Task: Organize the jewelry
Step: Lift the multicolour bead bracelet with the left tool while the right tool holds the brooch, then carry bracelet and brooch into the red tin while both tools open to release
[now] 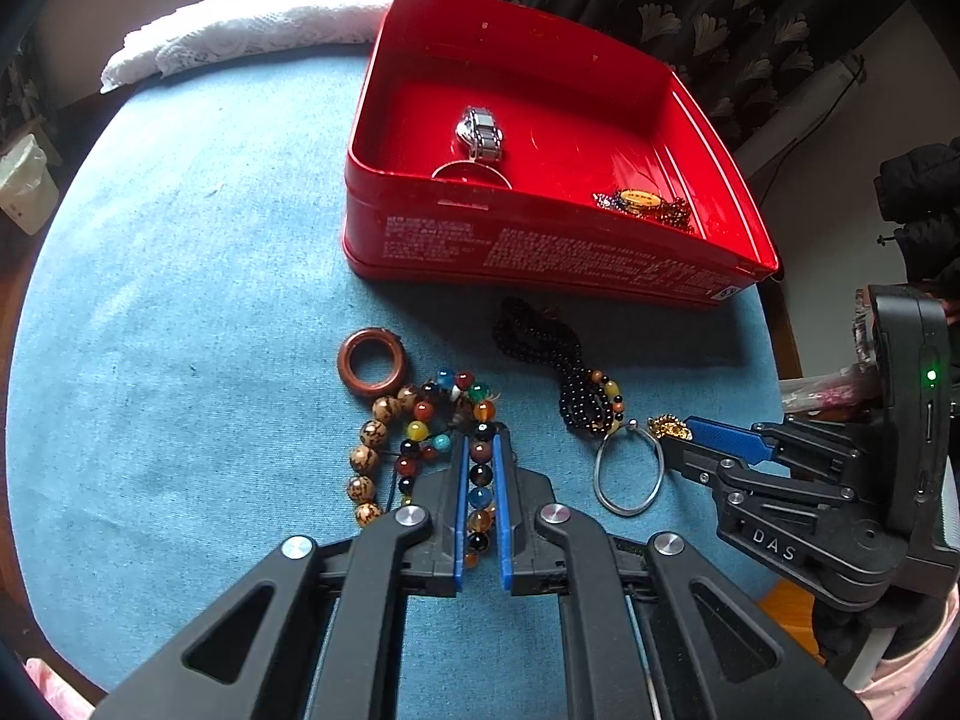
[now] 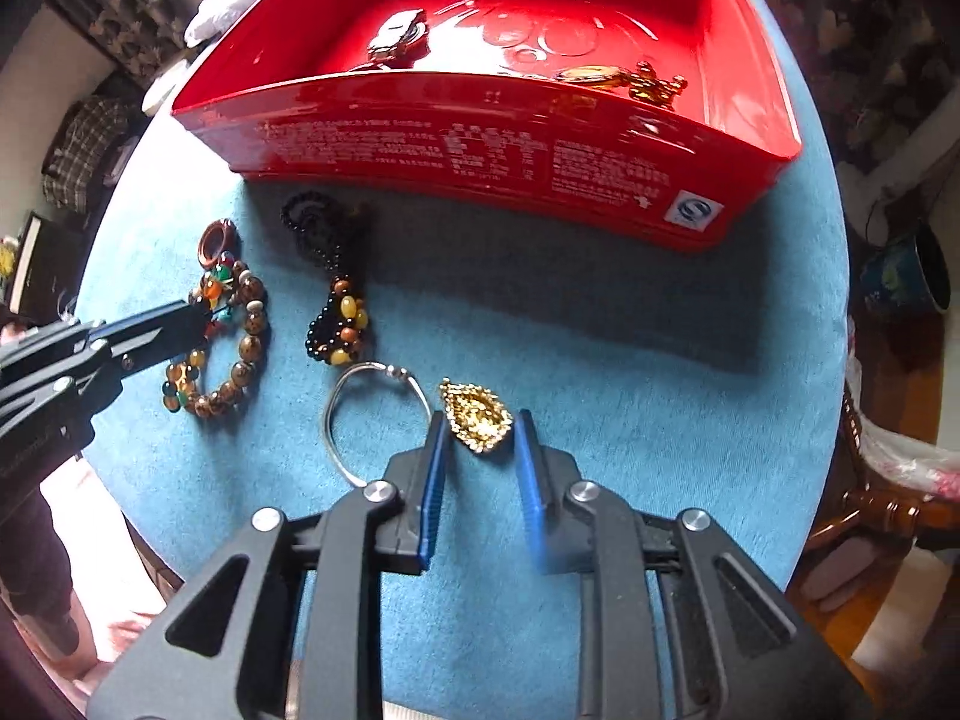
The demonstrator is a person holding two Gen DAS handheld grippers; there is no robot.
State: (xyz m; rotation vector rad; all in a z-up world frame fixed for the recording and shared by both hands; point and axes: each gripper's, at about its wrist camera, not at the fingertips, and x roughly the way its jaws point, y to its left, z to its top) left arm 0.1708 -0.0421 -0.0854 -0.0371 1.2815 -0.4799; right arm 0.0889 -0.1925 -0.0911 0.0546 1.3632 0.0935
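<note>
A red tin [image 1: 540, 252] [image 2: 480, 150] stands open at the back of the blue table and holds a silver watch [image 1: 480, 132] and an amber bead piece [image 1: 645, 204]. My left gripper [image 1: 481, 441] is shut on a multicoloured bead bracelet [image 1: 480, 480], which lies beside a brown bead bracelet [image 1: 369, 456]. My right gripper [image 2: 479, 426] is open, its jaws on either side of a gold pendant [image 2: 477, 417] on the table. A silver bangle [image 2: 372, 414], a black bead string [image 2: 336, 276] and a brown ring [image 1: 372, 363] lie nearby.
The round table has a blue cloth [image 1: 180, 300]. A white lace cloth [image 1: 240, 36] lies at its far left edge. Dark curtains hang behind. A chair and bags stand off the right edge in the right wrist view.
</note>
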